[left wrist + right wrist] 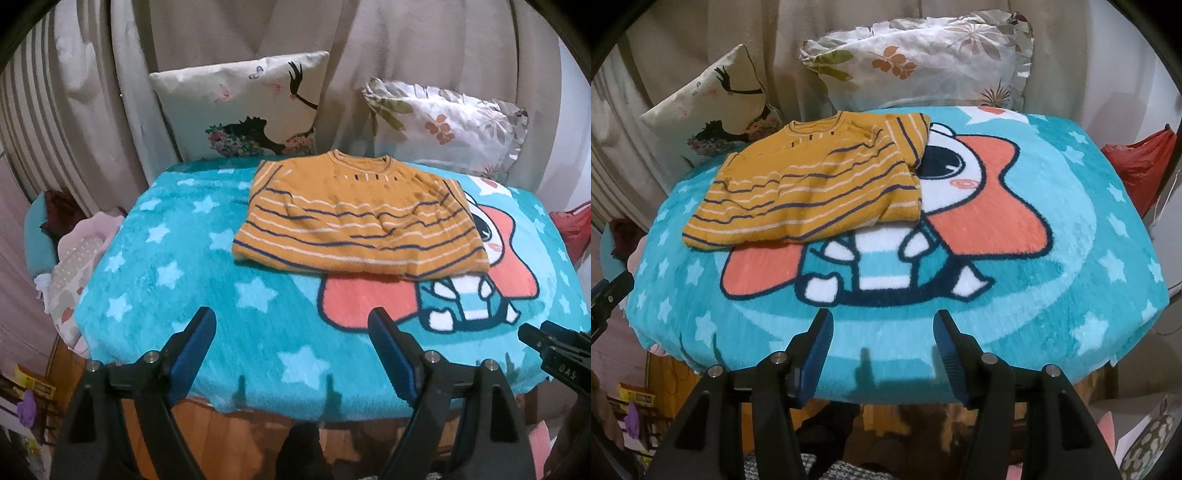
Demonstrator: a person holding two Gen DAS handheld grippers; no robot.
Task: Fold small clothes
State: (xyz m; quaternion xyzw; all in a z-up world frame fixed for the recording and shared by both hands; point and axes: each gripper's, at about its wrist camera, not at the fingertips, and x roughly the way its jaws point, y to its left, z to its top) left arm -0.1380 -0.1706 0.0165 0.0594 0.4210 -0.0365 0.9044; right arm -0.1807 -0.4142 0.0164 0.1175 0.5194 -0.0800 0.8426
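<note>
Left wrist view: left gripper point(291, 328) sits low at 6 o'clock, jaws spread wide, nothing between the blue pads point(197, 345). It hangs over the near edge of the blanket point(177, 258), well apart from the shirt point(354, 221). Shirt lies at 12 to 1 o'clock from the gripper, on the far half of the blanket, partly over the cartoon print point(480, 295). Collar points away, hem toward the camera; sleeves look tucked in, so the piece reads as a compact rectangle. Judgement: fold is largely done and both tools are clear so the cloth can lie undisturbed. Tip of the right gripper point(550, 343) shows at 4 o'clock, also off the shirt. Two pillows point(236, 107) stand against the curtain point(406, 44) behind, at 11 and 1 o'clock.

Right wrist view: right gripper point(882, 332) at 6 o'clock, jaws released and empty, above the blanket's point(1071, 295) near edge. Shirt point(812, 184) lies at 11 o'clock, near the far left of the blanket, one folded flap point(908, 133) doubled over its right side, which keeps that side narrow. Print point(979, 184) fills the centre, bare. Left gripper's point(609, 295) body pokes in at 9 o'clock; from here I cannot tell its jaws. Red bag point(1137, 162) at 2 o'clock, off the blanket. Pillows point(923, 59) behind.
</note>
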